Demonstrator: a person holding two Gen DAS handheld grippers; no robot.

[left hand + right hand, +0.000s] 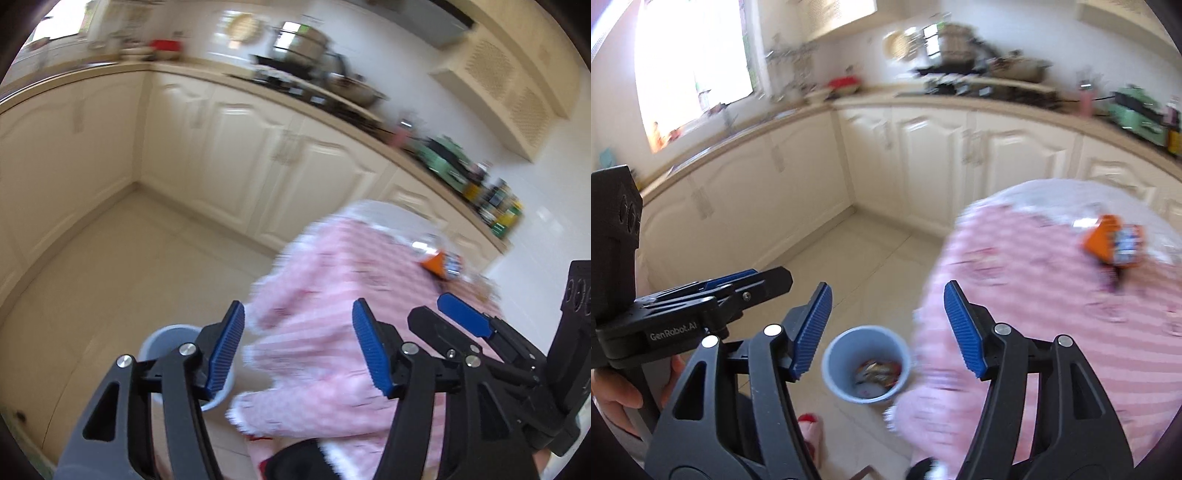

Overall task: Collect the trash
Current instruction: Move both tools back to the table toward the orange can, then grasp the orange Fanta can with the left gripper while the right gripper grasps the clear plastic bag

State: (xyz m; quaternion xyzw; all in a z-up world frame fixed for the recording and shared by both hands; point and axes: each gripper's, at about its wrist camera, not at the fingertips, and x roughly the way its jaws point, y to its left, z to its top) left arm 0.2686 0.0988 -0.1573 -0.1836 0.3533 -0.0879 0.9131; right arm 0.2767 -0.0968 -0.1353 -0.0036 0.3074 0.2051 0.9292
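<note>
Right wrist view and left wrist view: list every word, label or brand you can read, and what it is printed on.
"GenRobot.AI": white lettering on the body of the left gripper, right wrist view.
Orange snack packet on the pink tablecloth: print too blurred to read.
Bottles and boxes on the counter: labels blurred, unreadable.

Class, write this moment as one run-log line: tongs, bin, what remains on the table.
left tongs: open, empty | right tongs: open, empty | bin: on floor, wrappers inside | orange packet: on pink tablecloth
</note>
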